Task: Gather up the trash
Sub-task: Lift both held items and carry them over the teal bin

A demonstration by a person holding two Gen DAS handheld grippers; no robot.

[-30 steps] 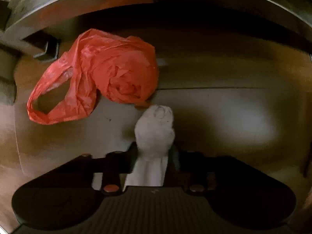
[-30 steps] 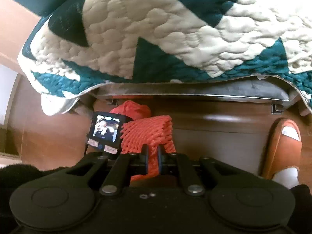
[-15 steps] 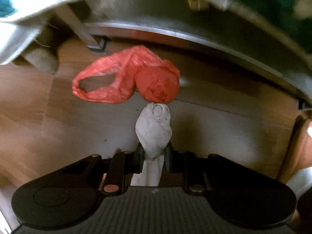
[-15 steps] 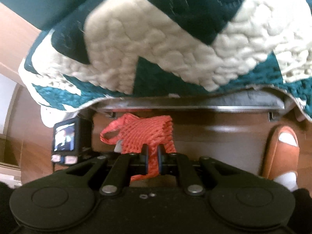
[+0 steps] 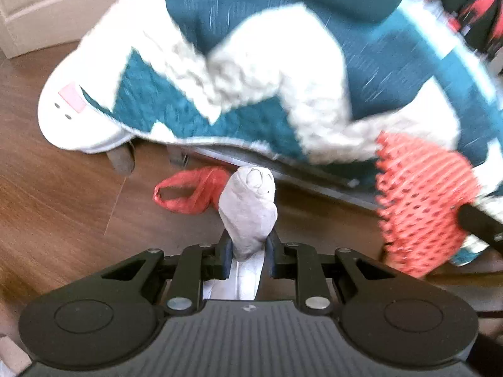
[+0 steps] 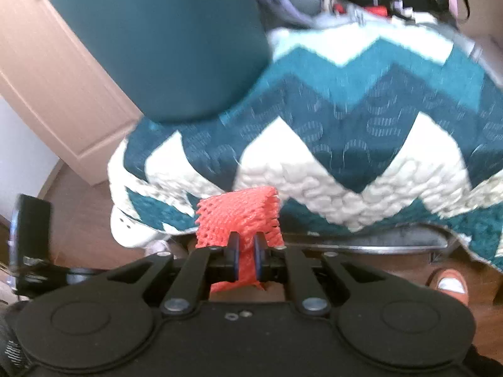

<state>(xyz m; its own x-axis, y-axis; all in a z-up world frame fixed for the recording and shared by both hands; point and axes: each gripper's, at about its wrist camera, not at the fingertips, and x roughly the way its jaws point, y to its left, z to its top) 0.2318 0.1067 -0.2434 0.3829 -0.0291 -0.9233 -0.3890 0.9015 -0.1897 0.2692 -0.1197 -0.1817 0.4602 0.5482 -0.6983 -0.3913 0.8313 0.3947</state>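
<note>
Left gripper [image 5: 246, 257] clamped on white crumpled wad [image 5: 248, 210], right gripper [image 6: 246, 259] pinching red foam net [image 6: 240, 216]

Your left gripper [image 5: 248, 251] clamps a white wad [image 5: 248, 207] above the floor's red bag [image 5: 188, 193], beside red netting [image 5: 421, 207].

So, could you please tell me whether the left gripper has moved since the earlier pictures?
Yes. The left gripper, shut on the white wad, has risen: the red plastic bag on the floor now looks smaller and farther off, and the quilt fills the view.
</note>
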